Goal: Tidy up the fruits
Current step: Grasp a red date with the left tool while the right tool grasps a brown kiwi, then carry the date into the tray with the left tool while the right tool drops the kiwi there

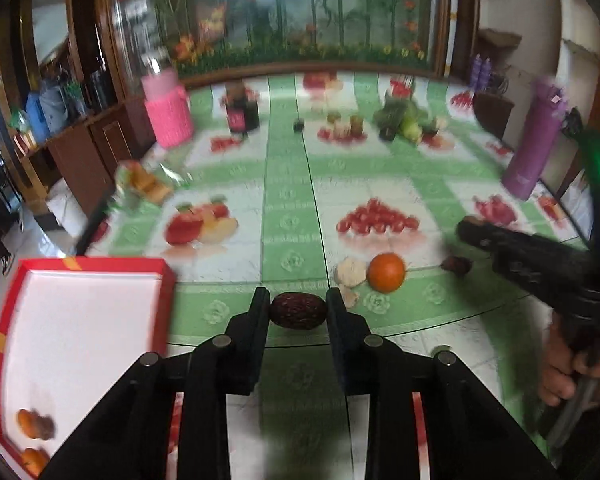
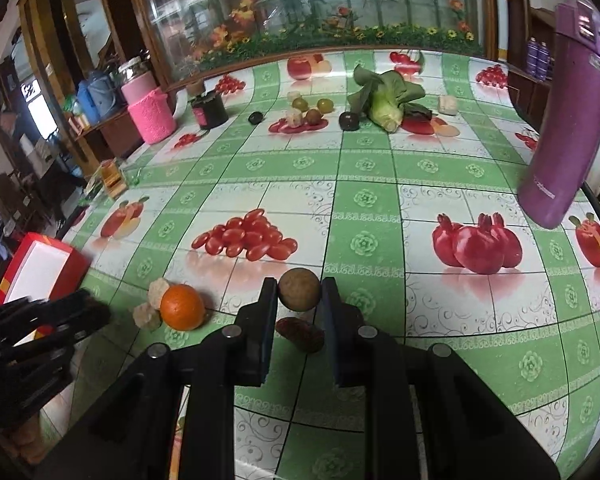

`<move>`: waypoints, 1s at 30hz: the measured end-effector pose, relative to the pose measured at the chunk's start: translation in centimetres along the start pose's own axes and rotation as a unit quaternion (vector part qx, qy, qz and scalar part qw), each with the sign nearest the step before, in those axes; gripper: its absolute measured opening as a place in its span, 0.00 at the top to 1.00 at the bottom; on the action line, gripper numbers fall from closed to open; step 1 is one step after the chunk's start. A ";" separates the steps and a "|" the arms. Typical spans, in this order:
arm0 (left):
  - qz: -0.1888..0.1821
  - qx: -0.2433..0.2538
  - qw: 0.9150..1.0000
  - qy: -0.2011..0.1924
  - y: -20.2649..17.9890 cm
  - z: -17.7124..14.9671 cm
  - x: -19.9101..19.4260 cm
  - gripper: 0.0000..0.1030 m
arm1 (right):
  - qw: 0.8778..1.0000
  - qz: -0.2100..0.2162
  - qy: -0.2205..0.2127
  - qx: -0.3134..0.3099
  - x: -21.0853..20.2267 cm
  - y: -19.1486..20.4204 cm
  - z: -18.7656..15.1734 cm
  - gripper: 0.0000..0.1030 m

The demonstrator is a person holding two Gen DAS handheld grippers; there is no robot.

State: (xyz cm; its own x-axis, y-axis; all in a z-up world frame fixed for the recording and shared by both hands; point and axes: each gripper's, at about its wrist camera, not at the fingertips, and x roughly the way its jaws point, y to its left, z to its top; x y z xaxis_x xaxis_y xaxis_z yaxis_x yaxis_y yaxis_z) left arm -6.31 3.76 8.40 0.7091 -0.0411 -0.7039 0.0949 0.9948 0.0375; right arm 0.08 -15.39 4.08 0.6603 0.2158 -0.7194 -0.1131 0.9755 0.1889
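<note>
My left gripper (image 1: 299,306) is shut on a dark red date (image 1: 298,311) and holds it above the table, beside a red box with a white inside (image 1: 80,344). The box holds two small oranges (image 1: 30,424) and a dark fruit at its near corner. My right gripper (image 2: 299,294) is shut on a round brown fruit (image 2: 299,289); another red date (image 2: 300,334) lies on the table under it. An orange (image 2: 182,306) and pale cauliflower pieces (image 2: 152,304) lie to its left. The right gripper also shows in the left wrist view (image 1: 472,230).
A purple flask (image 2: 568,120) stands at the right. A pink jar (image 2: 150,114), a dark jar (image 2: 210,110), small fruits (image 2: 312,112), a dark plum (image 2: 349,121) and a leafy green vegetable (image 2: 388,96) stand at the far side. The cloth has printed fruit.
</note>
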 end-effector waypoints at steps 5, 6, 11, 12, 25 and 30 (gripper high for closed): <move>0.047 -0.009 0.994 -0.103 3.6 -0.1 -7.9 0.73 | 0.997 0.028 -0.056 0.040 -2.4 1.9 -0.6 0.77; 0.064 -0.012 0.990 -0.122 4.8 -0.3 -9.3 0.73 | 0.996 0.035 -0.066 0.044 -2.8 2.8 -0.8 0.77; 0.142 -0.037 0.975 -0.169 11.0 -1.9 -13.0 0.73 | 0.992 0.091 -0.088 0.016 -4.2 11.0 -1.9 0.77; 0.157 -0.046 0.972 -0.166 12.5 -2.3 -12.9 0.73 | 0.990 0.108 -0.086 0.004 -4.4 13.4 -2.1 0.77; 0.186 -0.124 0.975 -0.004 22.7 -5.7 -3.1 0.73 | 0.971 0.218 0.029 -0.093 0.6 31.9 -1.4 0.76; 0.191 -0.108 0.976 0.013 22.6 -6.9 -3.0 0.73 | 0.971 0.206 0.060 -0.109 3.7 33.7 -1.9 0.76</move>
State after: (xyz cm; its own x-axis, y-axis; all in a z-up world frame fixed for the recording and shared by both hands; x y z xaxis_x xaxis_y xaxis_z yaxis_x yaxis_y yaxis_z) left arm -11.09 27.04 6.47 0.6456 0.3353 -0.6862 -0.3236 0.9339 0.1519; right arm -2.69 18.42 6.47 0.4354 0.5806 -0.6880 -0.5129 0.7881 0.3405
